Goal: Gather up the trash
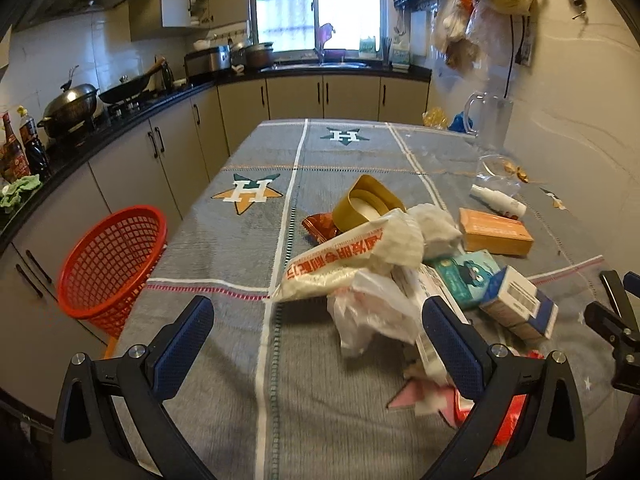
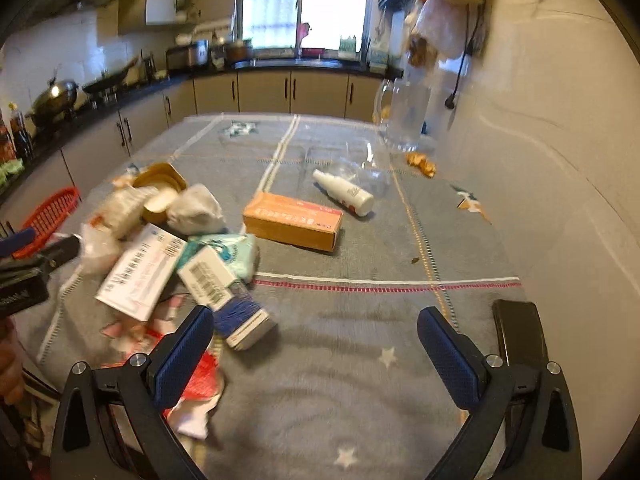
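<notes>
- Grey cloth with star emblems covers the table [image 1: 248, 240] in the left wrist view, and the trash lies heaped right of its middle.
- Left gripper [image 1: 318, 338] hangs above the near cloth, its blue-padded fingers [image 1: 188, 344] spread wide with nothing between them; a crumpled white plastic bag [image 1: 368, 316] sits just ahead of the right finger.
- Behind that bag lie a printed white bag [image 1: 340, 256], a gold paper cup [image 1: 366, 204] on its side, a teal packet [image 1: 466, 276], a blue-and-white carton [image 1: 520, 304] and an orange box [image 1: 496, 232].
- A red mesh basket [image 1: 108, 264] stands tilted beside the table's left edge, apart from the heap.
- At the far right edge, part of the right gripper [image 1: 616, 320] shows.

- Right wrist view: the right gripper [image 2: 316, 348] is spread open over bare cloth, holding nothing.
- The heap lies to its left, the blue-and-white carton [image 2: 240, 320] just beside the left finger [image 2: 184, 356].
- The orange box [image 2: 294, 222] and a white spray bottle [image 2: 344, 192] lie farther out, apart from the heap.
- A dark flat object [image 2: 520, 328] lies by the right finger.
</notes>
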